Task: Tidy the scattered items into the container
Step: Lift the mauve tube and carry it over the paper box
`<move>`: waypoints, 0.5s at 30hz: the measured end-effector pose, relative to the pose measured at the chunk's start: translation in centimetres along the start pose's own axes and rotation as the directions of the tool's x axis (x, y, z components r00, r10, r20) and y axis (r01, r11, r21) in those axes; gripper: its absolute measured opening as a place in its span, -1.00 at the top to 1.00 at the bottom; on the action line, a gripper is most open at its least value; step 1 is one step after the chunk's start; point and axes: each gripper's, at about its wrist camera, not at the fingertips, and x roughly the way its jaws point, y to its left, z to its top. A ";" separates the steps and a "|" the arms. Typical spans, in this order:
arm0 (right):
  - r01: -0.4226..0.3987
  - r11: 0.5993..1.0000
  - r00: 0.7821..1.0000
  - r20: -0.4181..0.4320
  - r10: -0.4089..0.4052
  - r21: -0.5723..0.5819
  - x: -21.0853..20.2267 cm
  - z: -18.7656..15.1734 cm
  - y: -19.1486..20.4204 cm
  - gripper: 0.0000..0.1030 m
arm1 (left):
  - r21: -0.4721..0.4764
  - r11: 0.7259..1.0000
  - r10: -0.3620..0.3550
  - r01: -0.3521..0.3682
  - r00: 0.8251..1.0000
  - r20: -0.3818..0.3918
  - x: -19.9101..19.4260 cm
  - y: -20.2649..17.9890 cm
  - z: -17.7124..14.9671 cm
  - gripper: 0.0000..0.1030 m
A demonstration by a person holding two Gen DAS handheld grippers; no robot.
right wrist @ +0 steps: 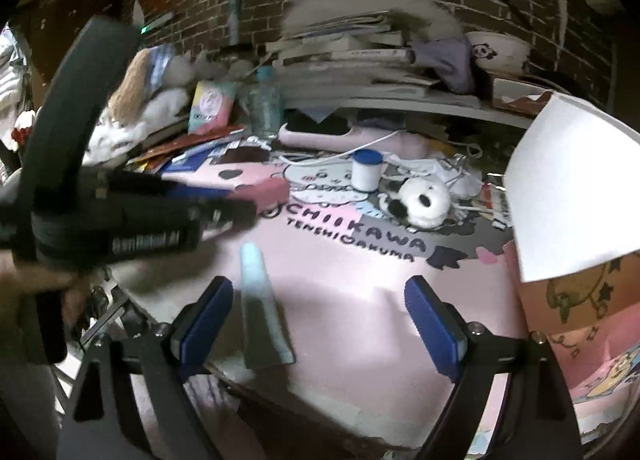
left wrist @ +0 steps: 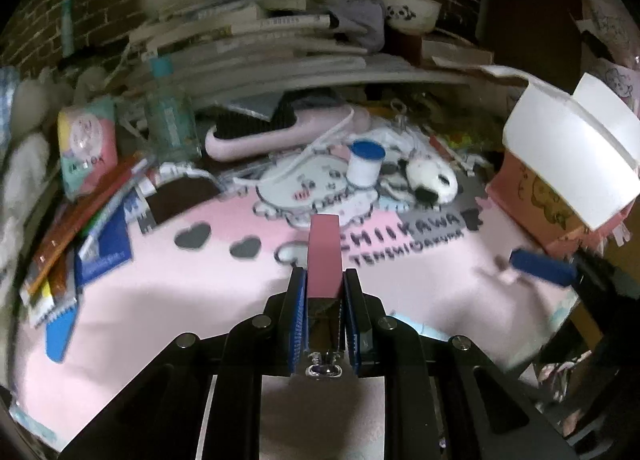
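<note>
My left gripper [left wrist: 324, 280] is shut on a pink oblong block [left wrist: 325, 244] with a shiny metal end, held above the pink printed mat [left wrist: 180, 300]. From the right wrist view the left gripper [right wrist: 244, 210] comes in from the left with the pink block [right wrist: 272, 190] at its tip. My right gripper [right wrist: 320, 324] stands open above the mat, and a pale teal tube [right wrist: 260, 308] lies just inside its left finger. A white tub [left wrist: 568, 152] rests on a pink cartoon box [left wrist: 536, 200] at the right. The white tub [right wrist: 572, 188] and box [right wrist: 580, 324] sit right of the right gripper.
A white jar with a blue lid [left wrist: 365, 164] and a panda plush [left wrist: 432, 180] sit at the mat's far side. A pink hairbrush [left wrist: 276, 132], a clear bottle [left wrist: 170, 120] and notebooks [left wrist: 100, 244] crowd the back and left. A shelf of stacked books [left wrist: 260, 40] overhangs behind.
</note>
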 end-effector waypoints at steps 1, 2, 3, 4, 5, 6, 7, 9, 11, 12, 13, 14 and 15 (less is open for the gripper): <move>0.002 1.000 1.000 -0.002 -0.002 -0.002 0.1 -0.1 0.0 -0.67 | -0.002 1.000 -0.005 0.005 1.000 0.002 -0.1 0.0 0.3 0.76; 0.007 1.000 1.000 -0.006 -0.007 -0.005 0.3 -0.2 0.0 -0.67 | -0.002 1.000 -0.010 0.010 1.000 0.007 -0.2 0.0 0.6 0.76; 0.013 1.000 1.000 -0.010 -0.013 -0.005 0.5 -0.3 -0.1 -0.67 | -0.001 1.000 -0.012 0.012 1.000 0.018 -0.4 0.0 1.0 0.76; 0.016 1.000 1.000 -0.013 -0.016 -0.003 0.7 -0.3 -0.1 -0.67 | -0.001 1.000 -0.017 0.017 1.000 0.026 -0.7 -0.1 1.4 0.76; 0.016 1.000 1.000 -0.017 -0.016 0.002 0.8 -0.5 -0.3 -0.67 | 0.002 1.000 -0.023 0.023 0.999 0.033 -0.9 -0.2 1.8 0.76; 0.016 1.000 1.000 -0.018 -0.016 0.007 0.9 -0.5 -0.4 -0.67 | 0.007 1.000 -0.029 0.029 0.998 0.047 -1.2 -0.5 2.3 0.76; 0.018 1.000 1.000 -0.016 -0.018 0.011 0.9 -0.6 -0.5 -0.67 | 0.014 0.999 -0.036 0.036 0.998 0.057 -1.4 -0.8 2.8 0.76; 0.026 1.000 1.000 -0.009 -0.026 0.011 0.8 -0.7 -0.5 -0.67 | 0.035 0.998 -0.053 0.051 0.995 0.080 -2.0 -1.5 4.0 0.76; 0.038 0.999 0.999 -0.007 -0.038 0.009 0.9 -0.7 -0.6 -0.67 | 0.056 0.996 -0.068 0.063 0.993 0.095 -2.5 -2.4 5.2 0.76; 0.044 0.999 0.999 -0.004 -0.044 0.010 0.9 -0.7 -0.7 -0.67 | 0.072 0.995 -0.081 0.073 0.991 0.109 -2.8 -3.1 6.0 0.76; 0.049 0.999 0.999 -0.002 -0.049 0.011 0.9 -0.7 -0.8 -0.67 | 0.083 0.993 -0.092 0.082 0.989 0.116 -3.0 -3.6 6.5 0.76; 0.055 0.998 0.998 -0.001 -0.055 0.013 0.9 -0.7 -0.9 -0.67 | 0.100 0.990 -0.107 0.095 0.987 0.123 -3.2 -4.4 7.2 0.76; 0.062 0.998 0.998 0.003 -0.062 0.018 1.0 -0.7 -1.0 -0.67 | 0.112 0.988 -0.120 0.106 0.984 0.129 -3.3 -4.8 7.7 0.76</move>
